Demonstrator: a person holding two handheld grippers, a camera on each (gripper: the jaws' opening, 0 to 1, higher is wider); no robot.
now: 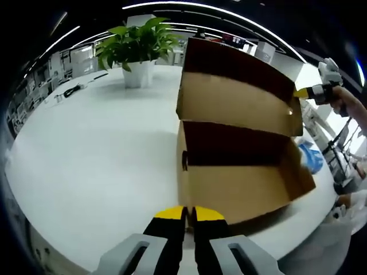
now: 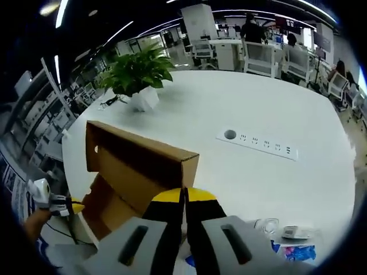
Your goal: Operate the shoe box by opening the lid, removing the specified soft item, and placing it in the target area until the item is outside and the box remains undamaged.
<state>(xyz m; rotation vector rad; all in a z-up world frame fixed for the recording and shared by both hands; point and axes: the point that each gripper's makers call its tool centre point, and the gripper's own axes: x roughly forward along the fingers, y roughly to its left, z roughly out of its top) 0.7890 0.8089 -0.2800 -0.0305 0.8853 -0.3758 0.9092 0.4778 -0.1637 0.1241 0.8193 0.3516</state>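
Cardboard shoe box [image 1: 241, 172] open | power strip [image 2: 258, 143] in right gripper view

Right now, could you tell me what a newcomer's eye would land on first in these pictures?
The open brown cardboard shoe box on the white round table, its lid standing up and its inside looking empty. Behind it, a leafy green plant in a white pot stands at the table's far side. The left gripper, yellow-tipped, sits shut before the box.
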